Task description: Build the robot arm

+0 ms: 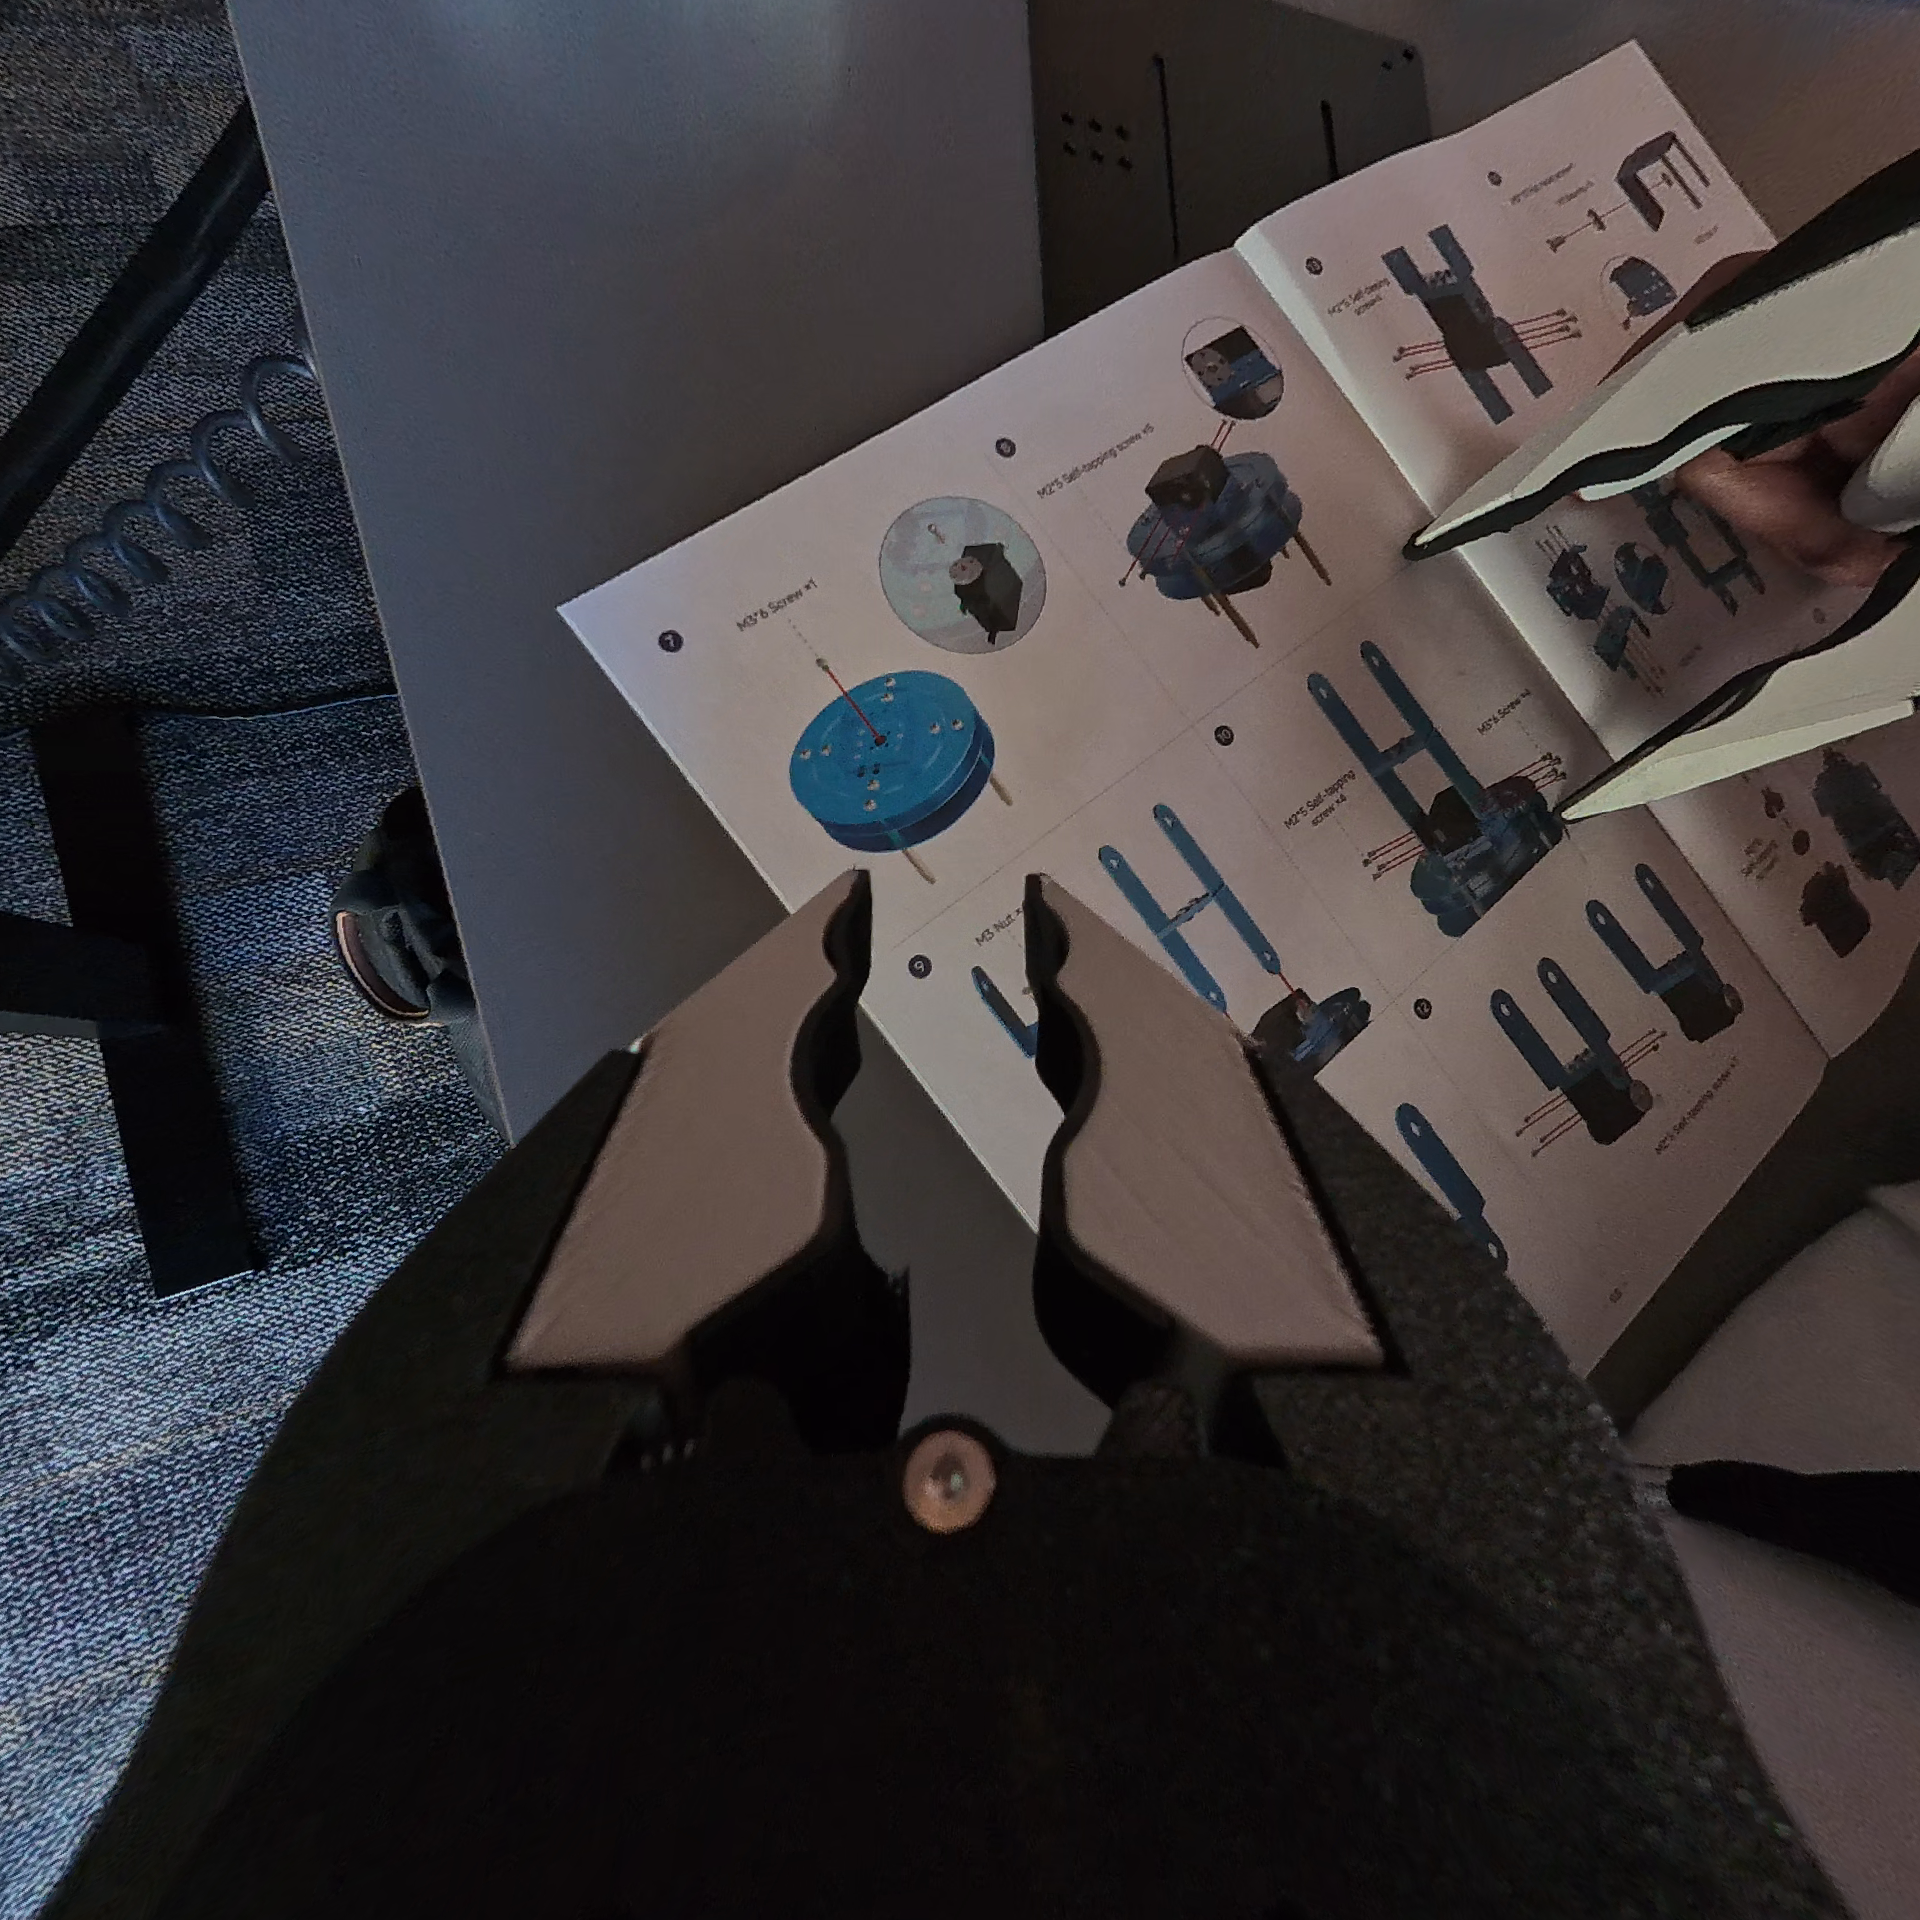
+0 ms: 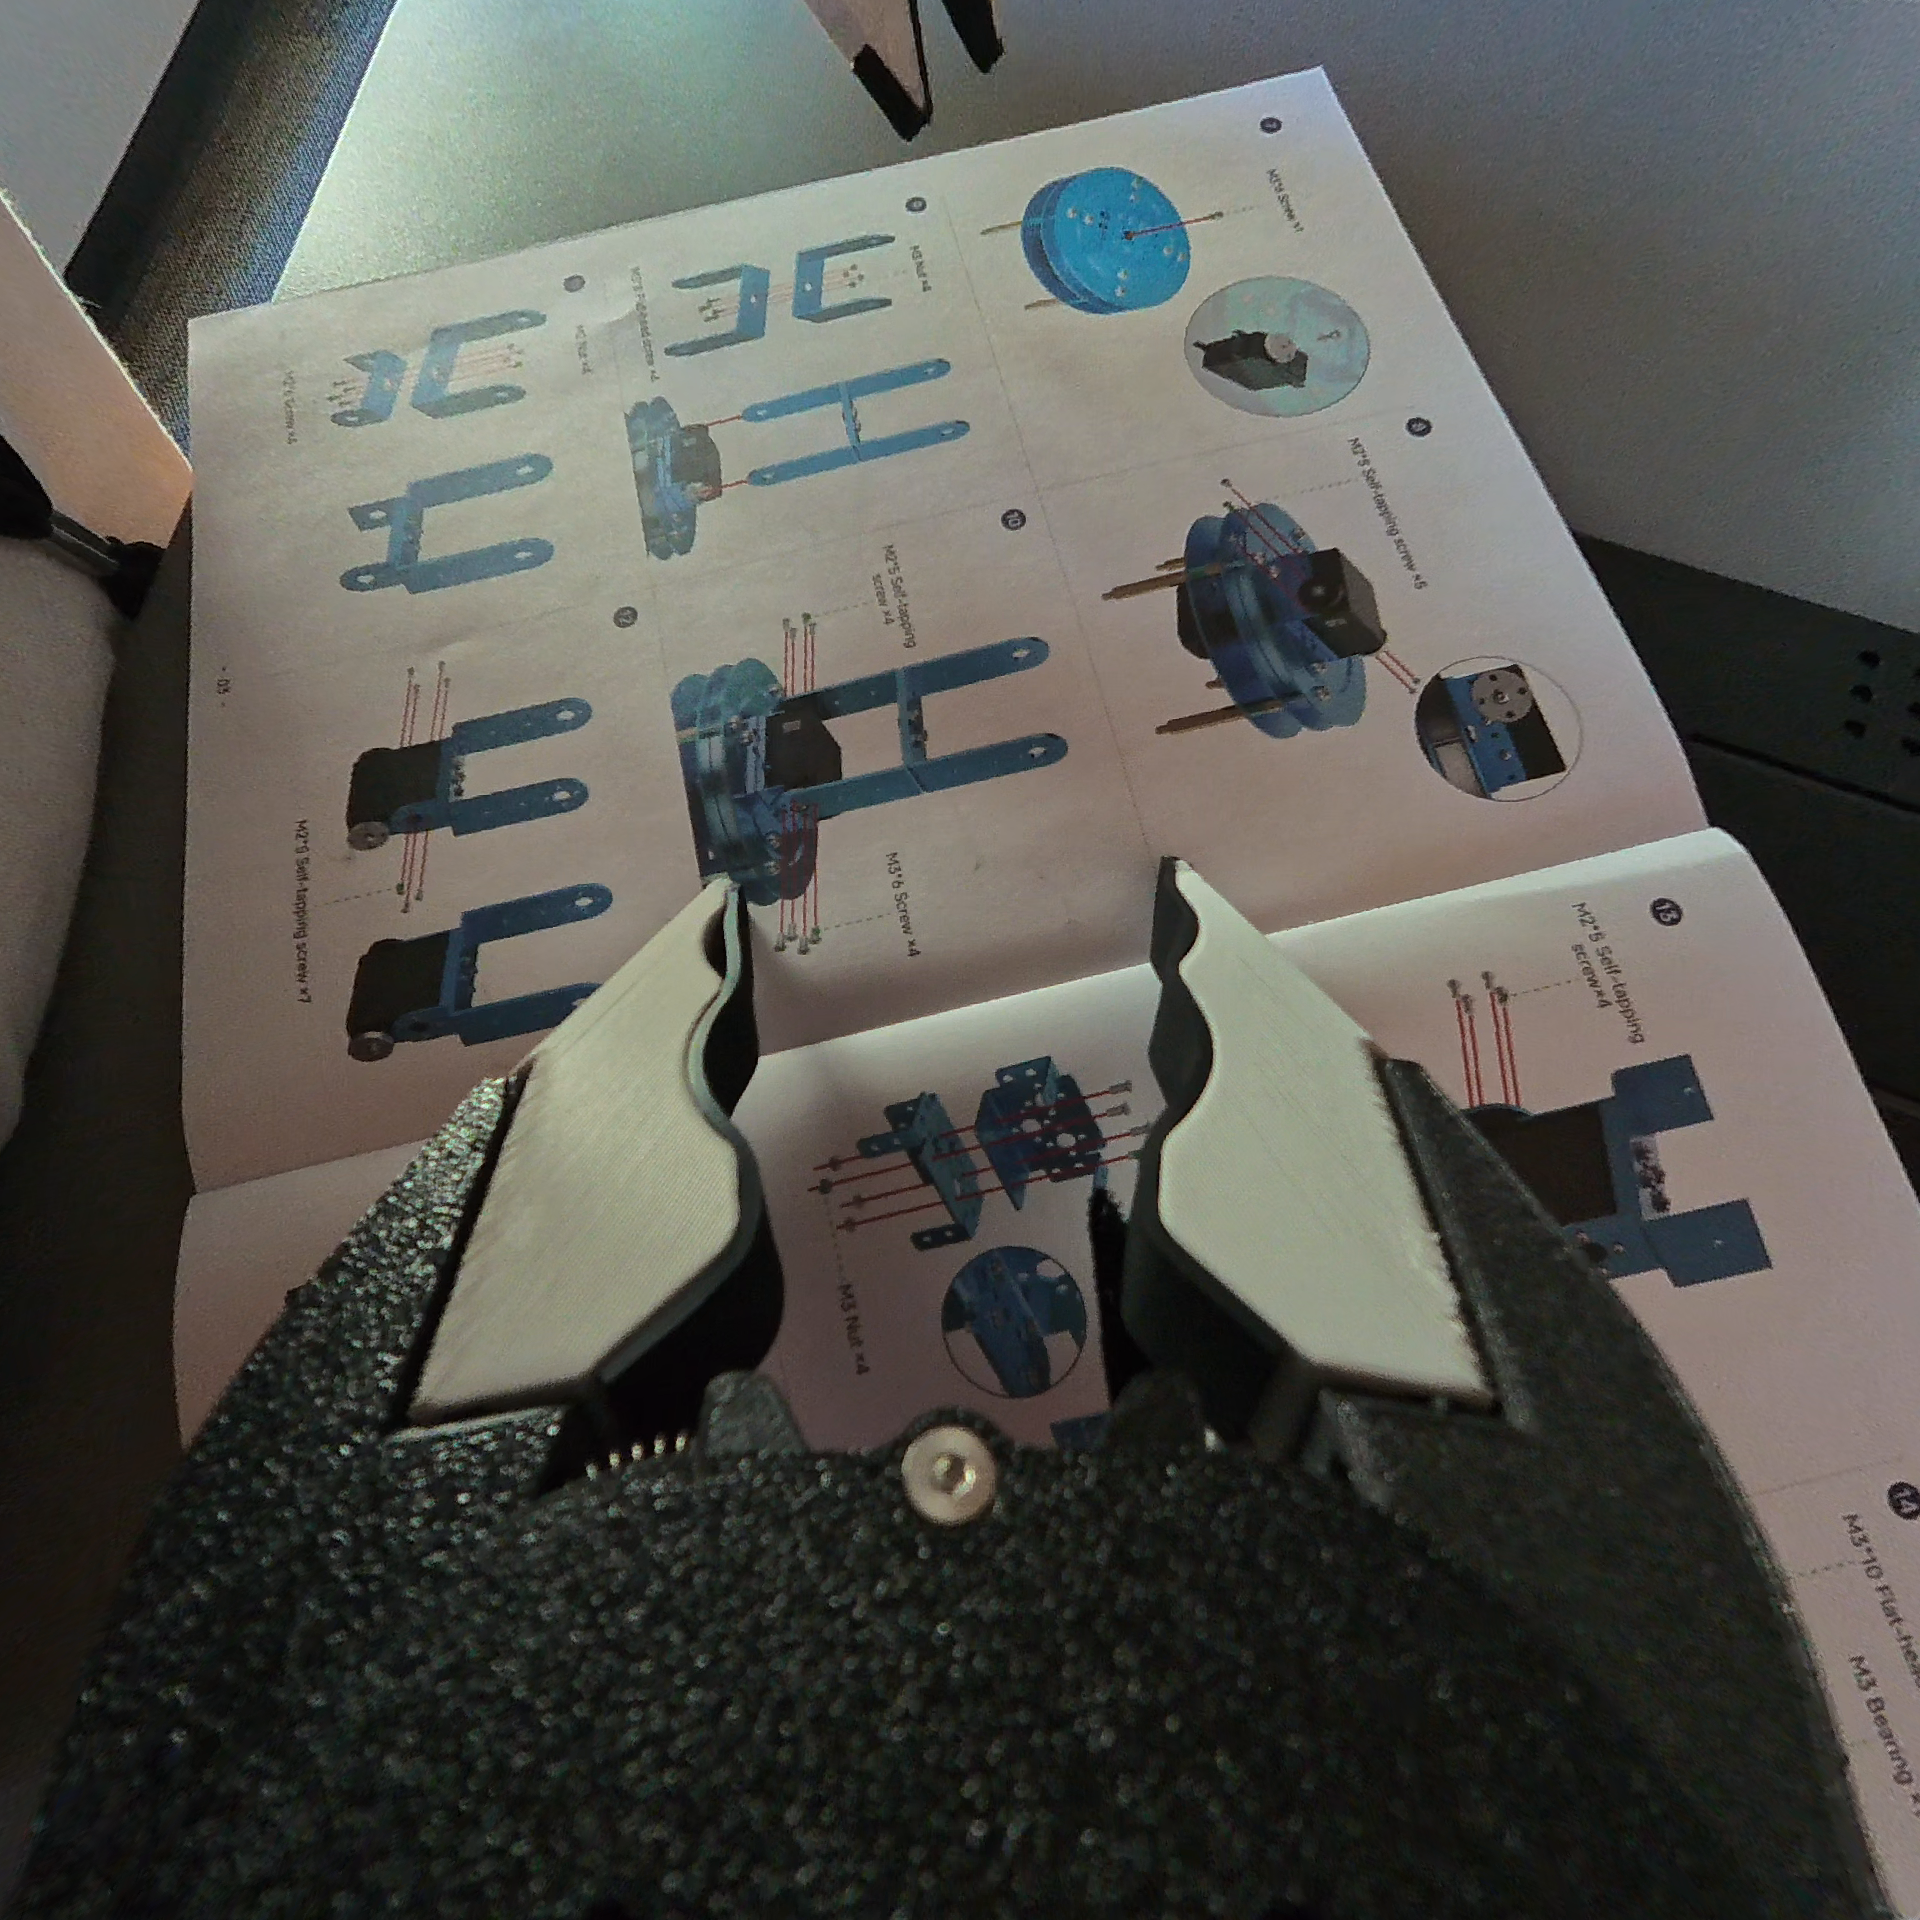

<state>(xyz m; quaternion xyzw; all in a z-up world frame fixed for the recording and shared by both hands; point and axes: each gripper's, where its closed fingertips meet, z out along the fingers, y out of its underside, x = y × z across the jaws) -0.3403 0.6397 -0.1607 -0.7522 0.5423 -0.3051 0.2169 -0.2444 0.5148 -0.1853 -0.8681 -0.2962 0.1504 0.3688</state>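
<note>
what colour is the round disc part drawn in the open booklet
Blue, on the booklet's white page; the right wrist view shows it best.

I see the open booklet (image 1: 1195,727) flat on the table (image 1: 623,364), my left gripper (image 1: 945,883) over its near-left corner. My right gripper (image 2: 945,873) sits above its centre fold.

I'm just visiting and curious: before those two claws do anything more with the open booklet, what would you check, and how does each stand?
1. Booklet lies open and flat on the table: ok.
2. Left gripper is open and holds nothing: ok.
3. Right gripper is open and holds nothing: ok.
4. Right gripper is over the booklet's fold: ok.
5. Whether either gripper touches the paper: cannot tell.
6. Grippers are apart from each other: ok.
</note>
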